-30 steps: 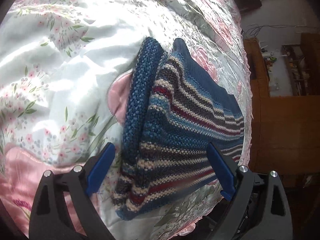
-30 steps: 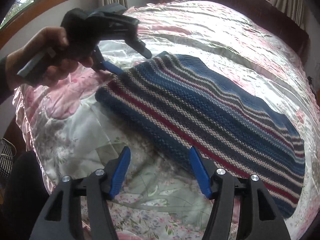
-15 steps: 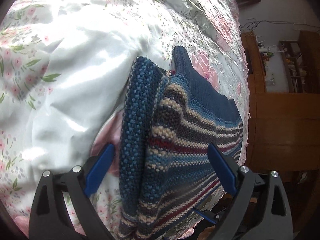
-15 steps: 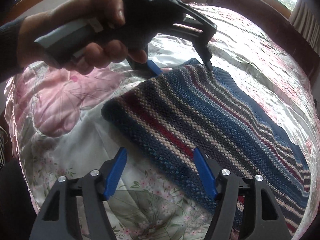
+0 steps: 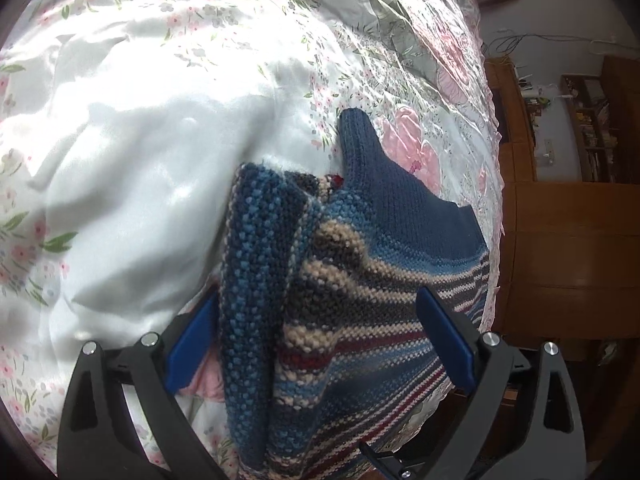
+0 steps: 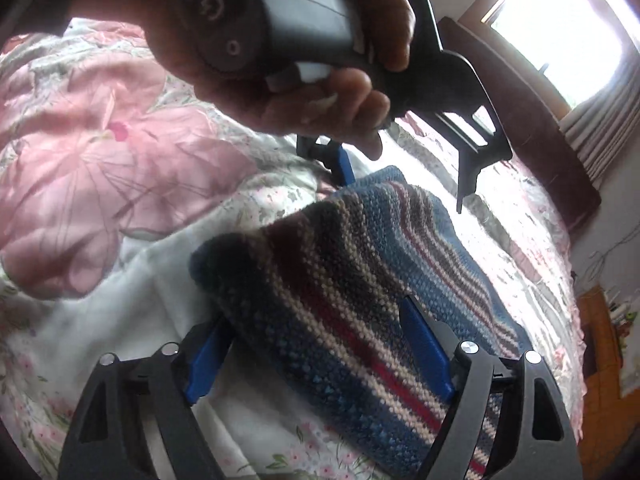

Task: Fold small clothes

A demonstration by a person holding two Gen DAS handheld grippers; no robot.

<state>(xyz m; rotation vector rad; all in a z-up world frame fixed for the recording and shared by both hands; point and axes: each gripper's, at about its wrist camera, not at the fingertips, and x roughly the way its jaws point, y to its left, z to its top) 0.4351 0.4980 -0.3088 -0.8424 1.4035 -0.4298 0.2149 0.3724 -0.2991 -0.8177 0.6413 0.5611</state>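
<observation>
Striped knit sweater (image 5: 320,320), folded, lying on a bed with a floral satin bedspread (image 5: 140,160). Left tongs (image 5: 316,344) spread wide, blue pads either side of the folded edge, nothing pinched. Right tongs (image 6: 320,356) also spread, straddling the sweater's near edge at 6 o'clock. Up at 12 o'clock in the right view, a hand (image 6: 280,92) wrapped round the other tool's handle, power symbol on its dark body. No brand text readable. Wooden cabinet (image 5: 560,260) at 3 o'clock.

Surface: I see a bed, floral satin bedspread (image 5: 168,92) | On it: folded striped knit sweater (image 6: 360,292)
</observation>
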